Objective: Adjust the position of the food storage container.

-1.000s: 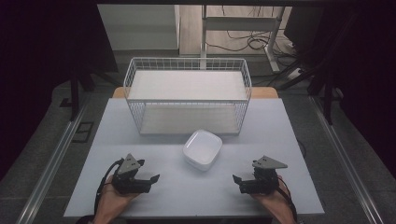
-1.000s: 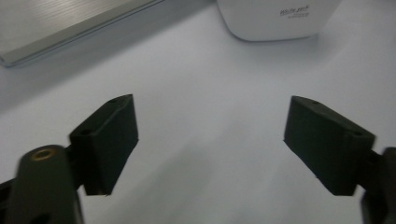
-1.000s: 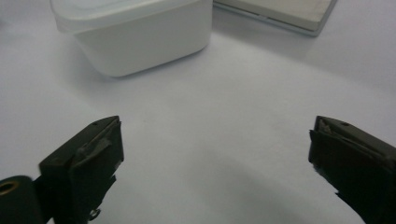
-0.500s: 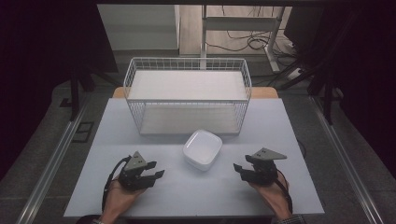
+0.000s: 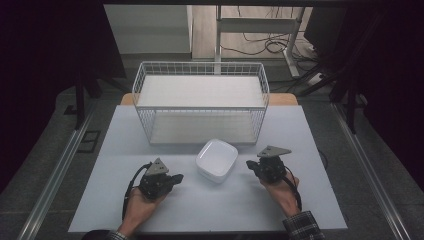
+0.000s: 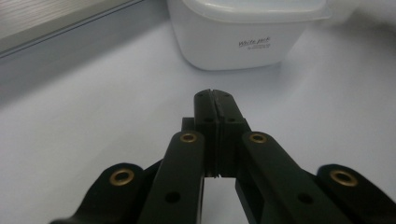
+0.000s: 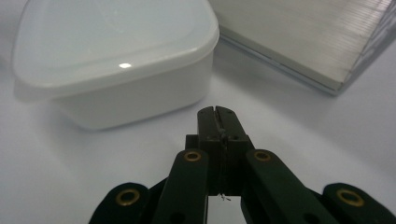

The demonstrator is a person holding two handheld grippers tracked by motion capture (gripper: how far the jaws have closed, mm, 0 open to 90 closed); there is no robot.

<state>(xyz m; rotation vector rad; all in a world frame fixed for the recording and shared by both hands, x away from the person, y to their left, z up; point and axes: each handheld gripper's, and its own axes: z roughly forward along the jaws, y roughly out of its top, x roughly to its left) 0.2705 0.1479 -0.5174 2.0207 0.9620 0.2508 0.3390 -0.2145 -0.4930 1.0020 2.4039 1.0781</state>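
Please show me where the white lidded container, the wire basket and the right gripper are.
white lidded container (image 5: 217,159): high view, middle of its lid.
wire basket (image 5: 201,67): high view, far top rim.
right gripper (image 7: 218,111): right gripper view, tips of its shut jaws.

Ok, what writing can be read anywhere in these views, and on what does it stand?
"White pack": small dark print on the side wall of the white square plastic lidded container, seen in the left gripper view.
A still smaller line printed just below it: too small to read.
No other text can be read on the white wire basket or the table.
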